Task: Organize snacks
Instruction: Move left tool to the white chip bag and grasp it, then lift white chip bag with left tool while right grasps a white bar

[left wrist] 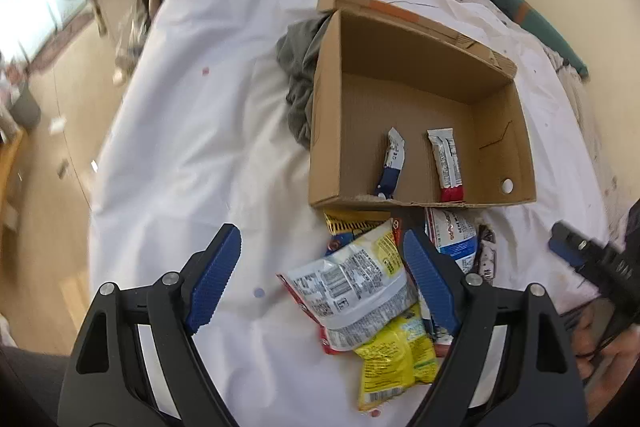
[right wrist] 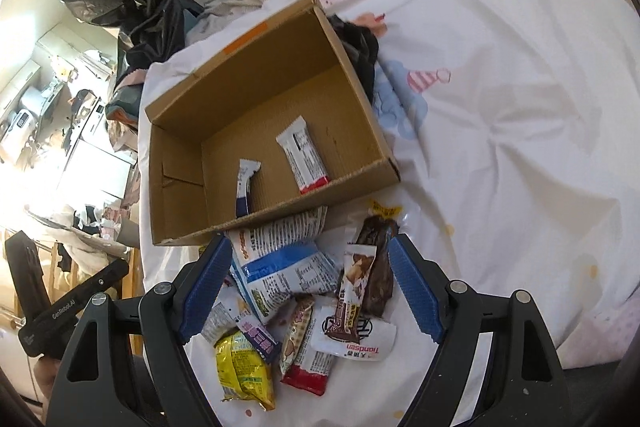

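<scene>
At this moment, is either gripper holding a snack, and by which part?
Nothing is held. The left gripper and right gripper are both open above the pile of snack packets beside the brown cardboard box.

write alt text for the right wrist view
An open gripper hovers over a pile of snack packets on a white bedsheet, just in front of a cardboard box holding two snack bars.
</scene>
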{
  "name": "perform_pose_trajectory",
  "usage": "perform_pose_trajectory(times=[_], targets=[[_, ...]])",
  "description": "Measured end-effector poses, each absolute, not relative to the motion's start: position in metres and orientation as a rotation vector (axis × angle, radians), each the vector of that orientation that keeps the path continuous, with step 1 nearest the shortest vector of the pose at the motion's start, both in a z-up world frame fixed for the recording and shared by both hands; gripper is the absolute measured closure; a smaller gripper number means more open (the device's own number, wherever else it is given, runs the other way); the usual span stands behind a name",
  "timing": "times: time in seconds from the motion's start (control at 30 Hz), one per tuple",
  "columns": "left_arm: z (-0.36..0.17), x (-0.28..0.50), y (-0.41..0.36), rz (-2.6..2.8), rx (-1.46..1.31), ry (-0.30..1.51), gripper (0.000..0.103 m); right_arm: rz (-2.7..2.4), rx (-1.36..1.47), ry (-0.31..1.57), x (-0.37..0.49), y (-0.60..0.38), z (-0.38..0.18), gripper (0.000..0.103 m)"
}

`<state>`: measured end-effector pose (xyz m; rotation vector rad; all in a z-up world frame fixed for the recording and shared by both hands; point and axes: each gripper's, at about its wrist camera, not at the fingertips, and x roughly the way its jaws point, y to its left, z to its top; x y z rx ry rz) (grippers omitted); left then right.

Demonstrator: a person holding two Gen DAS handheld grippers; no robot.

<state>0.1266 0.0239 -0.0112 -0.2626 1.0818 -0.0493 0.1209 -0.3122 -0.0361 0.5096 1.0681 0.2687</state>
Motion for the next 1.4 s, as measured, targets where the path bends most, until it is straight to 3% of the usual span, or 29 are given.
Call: perform_pose_trajectory(times=[0.27, 0.63, 0.93, 0.97, 1.0, 1.03, 1.2, 1.4], targets=[[-0.035, 0.128, 0.039, -0.030, -0.355, 1.167, 0.022, 0.271, 0.411, 1.089, 0.125, -0.300, -0.042, 0.020], [-0.103, 0.139, -0.011, -0.062, -0.316, 1.395, 0.022, 0.265, 0.432, 1.112, 0.124, -0.306, -0.047, 0.020], [-0.119, 0.146, -0.028, -0.065, -0.371, 1.378, 0.021, 0.265, 0.440, 1.116, 0.125, -0.306, -0.048, 0.020], [-0.117, 0.144, -0.030, -0.062, -0.361, 1.365, 0.025, 0.264, 0.438, 1.116, 0.125, -0.306, -0.048, 0.020], [-0.114, 0.143, -0.031, -0.062, -0.338, 1.357, 0.039, 0.263, 0.437, 1.117, 0.125, -0.306, -0.048, 0.020], [-0.113, 0.140, -0.032, -0.068, -0.319, 1.356, 0.041, 0.260, 0.438, 1.119, 0.125, -0.306, -0.049, 0.020], [-0.088, 0.124, -0.039, -0.177, -0.268, 1.314, 0.071, 0.259, 0.465, 1.137, 0.126, -0.309, -0.053, 0.020], [-0.051, 0.102, -0.034, -0.250, -0.258, 1.268, 0.086, 0.268, 0.483, 1.125, 0.124, -0.313, -0.048, 0.020]])
